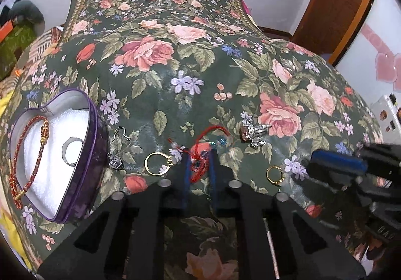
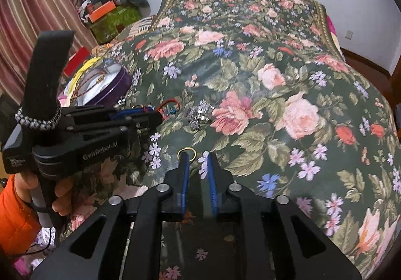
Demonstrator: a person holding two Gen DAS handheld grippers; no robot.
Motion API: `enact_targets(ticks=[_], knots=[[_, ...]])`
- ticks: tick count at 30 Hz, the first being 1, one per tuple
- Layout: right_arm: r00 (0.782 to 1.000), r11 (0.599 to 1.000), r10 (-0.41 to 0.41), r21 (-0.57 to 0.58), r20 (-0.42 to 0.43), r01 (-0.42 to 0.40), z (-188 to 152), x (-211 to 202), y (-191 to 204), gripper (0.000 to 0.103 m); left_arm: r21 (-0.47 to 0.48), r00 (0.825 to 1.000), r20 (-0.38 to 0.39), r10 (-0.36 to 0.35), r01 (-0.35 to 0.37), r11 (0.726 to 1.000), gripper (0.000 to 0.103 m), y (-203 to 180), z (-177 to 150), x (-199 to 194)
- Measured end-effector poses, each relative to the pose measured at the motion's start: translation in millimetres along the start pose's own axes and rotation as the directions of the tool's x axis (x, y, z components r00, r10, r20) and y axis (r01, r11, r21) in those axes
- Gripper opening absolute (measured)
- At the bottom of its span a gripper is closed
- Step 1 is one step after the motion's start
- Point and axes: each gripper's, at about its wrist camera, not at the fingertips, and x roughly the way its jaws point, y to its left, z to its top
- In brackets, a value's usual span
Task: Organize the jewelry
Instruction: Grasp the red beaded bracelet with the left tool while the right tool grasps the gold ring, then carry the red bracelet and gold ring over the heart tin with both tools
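A dark green floral cloth (image 1: pixel 190 72) covers the bed, white walls and a wooden door (image 1: pixel 343 4) behind. The left gripper (image 1: pixel 199 162) stands partly open around a red cord bracelet (image 1: pixel 200 154). The heart-shaped purple box (image 1: pixel 82 174) lies left. The right gripper (image 2: pixel 198 162) is slightly open, empty, beside a gold ring (image 2: pixel 187 152).

Heart-shaped tin (image 1: pixel 75 154) flanks scattered jewelry; bedspread (image 1: pixel 200 67) beyond lies open.
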Motion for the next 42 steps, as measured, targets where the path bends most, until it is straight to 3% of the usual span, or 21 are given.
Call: enact_targets(ticks=[3,9,16,18,20,30,42], knots=[[1.000,1.000,-0.010,-0.019,-0.016,0.009,0,3,5,0.020,-0.016,1.000,0.003,-0.025,0.025,1.000,0.008,4,0,-1],[0.998,0.997,-0.037,-0.075,-0.046,0.034,-1,12,18,0.033,0.033,1.000,0.016,-0.006,0.006,0.999,0.006,-5,-10,-10],[0.996,0.994,-0.055,-0.099,-0.068,0.048,0,26,23,0.033,0.041,0.999,0.030,-0.011,0.009,0.999,0.006,-5,-24,-24],[0.996,0.994,-0.068,-0.095,-0.063,0.062,0,28,22,0.028,0.035,0.999,0.032,-0.015,0.014,0.999,0.006,-3,-25,-26],[0.996,0.994,-0.074,-0.087,-0.059,0.069,0,29,20,0.016,0.027,0.999,0.034,-0.019,0.018,0.999,0.006,-2,-26,-27],[0.996,0.996,-0.074,-0.062,-0.044,0.071,0,24,23,0.016,0.016,0.998,0.068,-0.017,0.016,1.000,0.006,-2,-30,-46],[0.998,0.997,-0.062,-0.051,0.033,0.063,14,-1,34,0.016,-0.010,0.981,0.194,0.009,-0.007,1.000,0.006,12,-24,-101]])
